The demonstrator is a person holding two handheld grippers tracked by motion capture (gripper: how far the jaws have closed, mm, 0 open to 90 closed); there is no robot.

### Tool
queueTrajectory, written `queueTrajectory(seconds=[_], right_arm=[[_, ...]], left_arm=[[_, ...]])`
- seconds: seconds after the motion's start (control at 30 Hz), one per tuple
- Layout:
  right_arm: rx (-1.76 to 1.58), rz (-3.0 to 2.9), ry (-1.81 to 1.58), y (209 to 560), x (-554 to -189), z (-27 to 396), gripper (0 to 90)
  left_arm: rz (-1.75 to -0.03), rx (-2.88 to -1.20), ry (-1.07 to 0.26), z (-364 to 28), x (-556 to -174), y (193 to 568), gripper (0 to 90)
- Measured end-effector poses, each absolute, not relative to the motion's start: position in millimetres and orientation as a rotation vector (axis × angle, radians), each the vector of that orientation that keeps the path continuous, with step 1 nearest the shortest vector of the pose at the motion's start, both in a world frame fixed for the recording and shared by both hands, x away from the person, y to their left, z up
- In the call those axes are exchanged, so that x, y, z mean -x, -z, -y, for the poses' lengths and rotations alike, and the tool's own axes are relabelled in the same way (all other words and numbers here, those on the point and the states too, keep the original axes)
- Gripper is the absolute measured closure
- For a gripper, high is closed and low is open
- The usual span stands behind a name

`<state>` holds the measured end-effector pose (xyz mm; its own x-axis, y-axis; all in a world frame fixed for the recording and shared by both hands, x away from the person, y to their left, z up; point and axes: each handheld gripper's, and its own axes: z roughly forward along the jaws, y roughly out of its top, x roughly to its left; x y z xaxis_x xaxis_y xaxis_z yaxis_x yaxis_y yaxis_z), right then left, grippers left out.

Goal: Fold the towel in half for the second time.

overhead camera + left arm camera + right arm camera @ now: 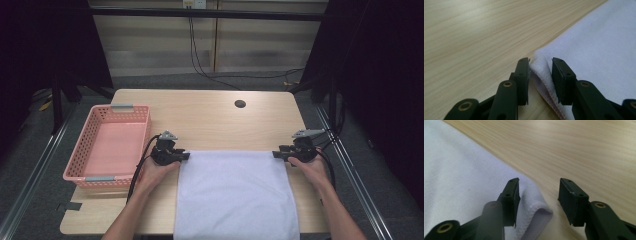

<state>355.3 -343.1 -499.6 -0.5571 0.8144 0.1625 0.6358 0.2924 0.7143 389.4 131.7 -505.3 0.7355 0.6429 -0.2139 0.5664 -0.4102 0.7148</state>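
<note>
Cloth: a white towel (235,195) lies flat on the table (210,120), its near edge hanging past the table's front edge, its far edge running between the two grippers.
Landmark: every place below is given from the towel.
Left gripper: the left gripper (186,156) sits at the towel's far left corner; in the left gripper view (540,75) that corner lies between the jaws, one pad touching the hem, the other with a small gap (not a firm pinch yet).
Right gripper: the right gripper (275,154) sits at the towel's far right corner; in the right gripper view (537,195) the jaws stand well apart, the folded corner beside one pad and bare wood in front of the other, so nothing is held.
Basket: a pink basket (80,165) stands left of the towel, nothing in it.
Done: the towel is spread out and both grippers are lined up on the far corners.
Left: judging from this, closing on both corners, then the fold itself, and likely a move into the basket.
</note>
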Motion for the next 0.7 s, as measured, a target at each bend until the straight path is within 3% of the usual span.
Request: queueTrajectory(seconds=[0.1, 0.17, 0.2, 0.3, 0.4, 0.7], right_arm=[[-1.351, -2.343, -1.097, 503.0, -357.3, 342.2, 48.9], [-1.337, -2.352, -1.103, 504.6, -358.1, 340.6, 51.5], [-1.333, -2.362, -1.111, 504.5, -358.1, 340.2, 57.7], [-1.336, -2.401, -1.119, 503.6, -356.1, 339.9, 73.4], [-1.345, -2.404, -1.129, 502.3, -354.2, 340.0, 81.4], [-1.319, -2.347, -1.238, 481.8, -347.0, 346.7, 84.5]], left_arm=[[-0.923, -2.096, -0.124, -126.8, -389.6, 505.8, 55.5], [-0.916, -2.111, -0.152, -124.7, -389.4, 505.5, 53.6], [-0.907, -2.132, -0.158, -125.0, -389.5, 504.7, 54.9], [-0.899, -2.122, -0.096, -128.5, -389.8, 505.6, 75.2], [-0.914, -2.104, -0.067, -132.1, -386.9, 505.8, 80.9], [-0.919, -2.041, -0.067, -138.8, -377.5, 491.8, 83.0]])
